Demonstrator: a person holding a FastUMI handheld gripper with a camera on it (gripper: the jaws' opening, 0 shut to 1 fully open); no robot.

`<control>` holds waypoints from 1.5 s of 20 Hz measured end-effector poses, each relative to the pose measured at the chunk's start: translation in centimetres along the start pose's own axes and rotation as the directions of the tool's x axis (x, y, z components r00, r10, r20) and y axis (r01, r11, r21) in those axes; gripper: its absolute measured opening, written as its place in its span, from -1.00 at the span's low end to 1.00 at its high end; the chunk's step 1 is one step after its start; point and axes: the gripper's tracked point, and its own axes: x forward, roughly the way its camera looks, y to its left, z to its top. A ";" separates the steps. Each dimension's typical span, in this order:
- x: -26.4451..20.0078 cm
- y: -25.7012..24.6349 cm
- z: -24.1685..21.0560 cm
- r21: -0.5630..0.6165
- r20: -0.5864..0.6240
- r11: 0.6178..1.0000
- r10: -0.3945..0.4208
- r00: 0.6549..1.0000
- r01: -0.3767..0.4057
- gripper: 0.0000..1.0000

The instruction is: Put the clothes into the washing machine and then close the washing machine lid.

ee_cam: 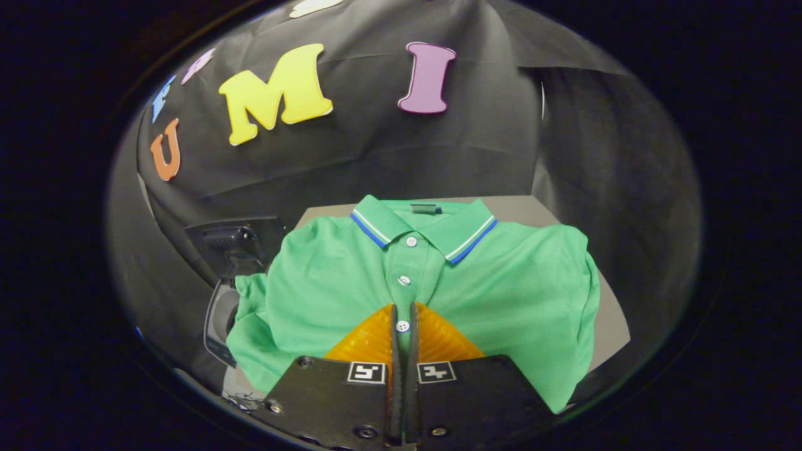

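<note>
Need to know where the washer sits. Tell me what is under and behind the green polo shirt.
The green polo shirt lies on a grey table. Behind its sleeve stands a dark machine, partly covered; its opening is hidden. The gripper is nearly closed, pinching the shirt's placket.

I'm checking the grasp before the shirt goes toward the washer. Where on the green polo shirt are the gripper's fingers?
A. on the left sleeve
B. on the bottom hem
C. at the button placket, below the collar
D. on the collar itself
C: the gripper has its fingers nearly together on the green polo shirt, pinching the placket beside a button, with the collar beyond them.
</note>
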 end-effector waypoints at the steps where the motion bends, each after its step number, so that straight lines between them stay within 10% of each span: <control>1: -0.3 0.3 0.0 0.018 -0.011 1.000 0.020 1.000 -0.019 -0.89; 16: -5.0 10.0 3.2 0.017 0.036 0.964 0.265 0.964 -0.266 -0.89; 30: -4.5 31.9 -0.6 -0.179 -0.146 0.794 0.562 0.814 -0.581 -0.90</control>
